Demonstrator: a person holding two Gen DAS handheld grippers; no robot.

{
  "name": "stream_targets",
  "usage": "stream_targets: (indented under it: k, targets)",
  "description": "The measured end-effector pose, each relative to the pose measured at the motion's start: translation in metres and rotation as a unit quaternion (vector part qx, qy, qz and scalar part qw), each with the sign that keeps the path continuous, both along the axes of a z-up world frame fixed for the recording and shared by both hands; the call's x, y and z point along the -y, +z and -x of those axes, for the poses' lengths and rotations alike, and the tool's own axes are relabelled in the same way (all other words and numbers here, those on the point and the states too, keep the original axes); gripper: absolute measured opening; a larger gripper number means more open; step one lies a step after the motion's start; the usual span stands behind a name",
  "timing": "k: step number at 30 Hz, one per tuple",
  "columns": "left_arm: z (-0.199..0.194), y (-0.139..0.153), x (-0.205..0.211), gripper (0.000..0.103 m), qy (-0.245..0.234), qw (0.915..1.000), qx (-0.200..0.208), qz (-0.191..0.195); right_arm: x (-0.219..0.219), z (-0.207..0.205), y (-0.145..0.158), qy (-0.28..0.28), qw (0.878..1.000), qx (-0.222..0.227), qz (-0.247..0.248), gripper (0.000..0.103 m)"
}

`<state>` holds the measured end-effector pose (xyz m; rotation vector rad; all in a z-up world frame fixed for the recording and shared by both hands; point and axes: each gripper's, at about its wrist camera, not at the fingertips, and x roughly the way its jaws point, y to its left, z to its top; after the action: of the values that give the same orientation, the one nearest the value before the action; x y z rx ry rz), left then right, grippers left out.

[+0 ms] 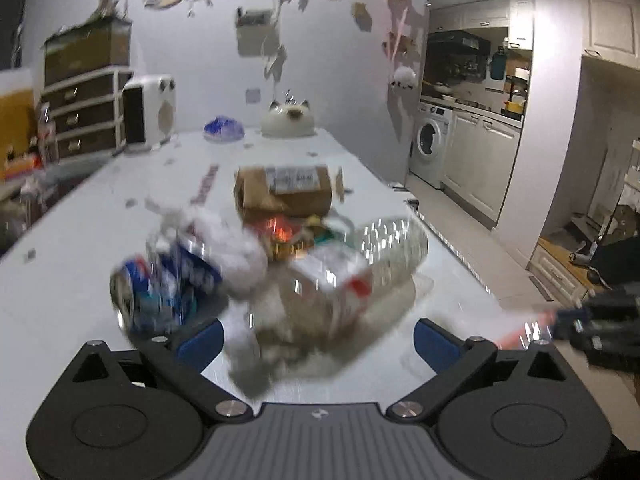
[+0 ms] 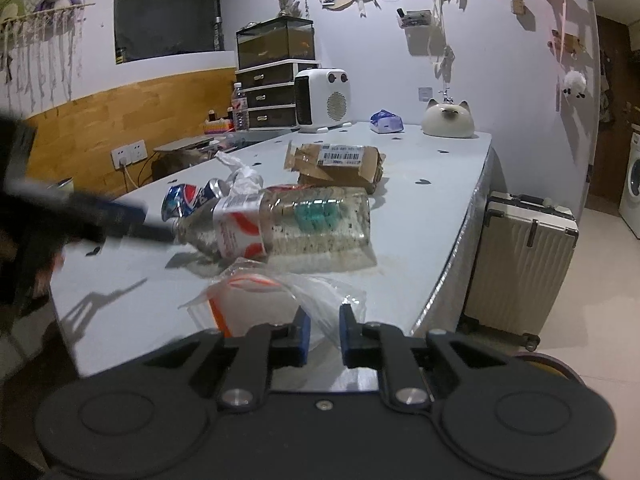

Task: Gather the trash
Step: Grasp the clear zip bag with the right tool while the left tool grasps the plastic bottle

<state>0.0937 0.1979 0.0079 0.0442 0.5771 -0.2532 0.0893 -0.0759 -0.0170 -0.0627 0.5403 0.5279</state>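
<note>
A pile of trash lies on the white table (image 2: 432, 200): a clear plastic bottle (image 2: 296, 220) on its side, a crushed blue can (image 2: 184, 198), crumpled white tissue (image 2: 242, 178) and a torn cardboard parcel (image 2: 340, 164). My left gripper (image 1: 316, 338) is open, its blue pads on either side of the bottle's neck end (image 1: 320, 296), with the can (image 1: 160, 292) to the left; the view is blurred. My right gripper (image 2: 323, 334) is shut on a clear plastic bag (image 2: 280, 300) with an orange strip, at the table's near edge.
A white heater (image 2: 322, 100), a tissue pack (image 2: 386, 122) and a cat-shaped ceramic (image 2: 448, 118) stand at the far end. A cream suitcase (image 2: 520, 256) stands on the floor right of the table. Drawers and a fish tank (image 2: 276, 76) are behind.
</note>
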Motion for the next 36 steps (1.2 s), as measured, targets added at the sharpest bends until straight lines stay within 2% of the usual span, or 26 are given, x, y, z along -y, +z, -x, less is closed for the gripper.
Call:
stream_targets:
  k: [3,8,12,15,20,23,25,28,29,31,34,36]
  targets:
    - [-0.027,0.011,0.014,0.1,-0.023,0.9995,-0.001,-0.02,0.007,0.005,-0.001,-0.002,1.0,-0.004,-0.003,0.016]
    - [-0.073,0.01,0.044,0.098,-0.069,0.994,-0.038,-0.075,0.013,0.013,-0.001,0.001,1.0,0.003,0.01,0.019]
    - [-0.102,0.003,0.061,0.097,-0.096,0.9872,-0.076,-0.102,0.008,0.02,0.002,0.026,0.999,0.012,0.044,0.02]
    - [-0.112,-0.004,0.072,0.097,-0.121,0.9795,-0.1,-0.127,-0.002,0.026,0.006,0.061,0.993,0.034,0.1,0.023]
    - [-0.115,-0.009,0.08,0.094,-0.136,0.9691,-0.119,-0.168,-0.025,0.036,0.008,0.133,0.964,0.084,0.212,0.038]
    - [-0.118,-0.009,0.083,0.092,-0.138,0.9611,-0.131,-0.2,-0.041,0.044,0.004,0.175,0.934,0.128,0.284,0.047]
    - [-0.12,-0.01,0.086,0.091,-0.138,0.9549,-0.14,-0.222,-0.049,0.045,0.001,0.205,0.914,0.147,0.319,0.048]
    - [-0.125,-0.014,0.089,0.087,-0.133,0.9491,-0.153,-0.241,-0.057,0.043,-0.001,0.237,0.894,0.158,0.346,0.041]
    - [-0.126,-0.016,0.088,0.085,-0.129,0.949,-0.156,-0.242,-0.059,0.04,-0.001,0.243,0.891,0.158,0.35,0.03]
    - [-0.128,-0.017,0.086,0.078,-0.123,0.9516,-0.157,-0.234,-0.062,0.036,0.0,0.241,0.893,0.155,0.347,0.023]
    - [-0.126,-0.018,0.079,0.077,-0.118,0.9593,-0.149,-0.209,-0.059,0.036,0.004,0.228,0.903,0.155,0.329,0.015]
    - [-0.124,-0.016,0.073,0.076,-0.106,0.9672,-0.143,-0.181,-0.053,0.033,0.009,0.213,0.912,0.156,0.313,0.013]
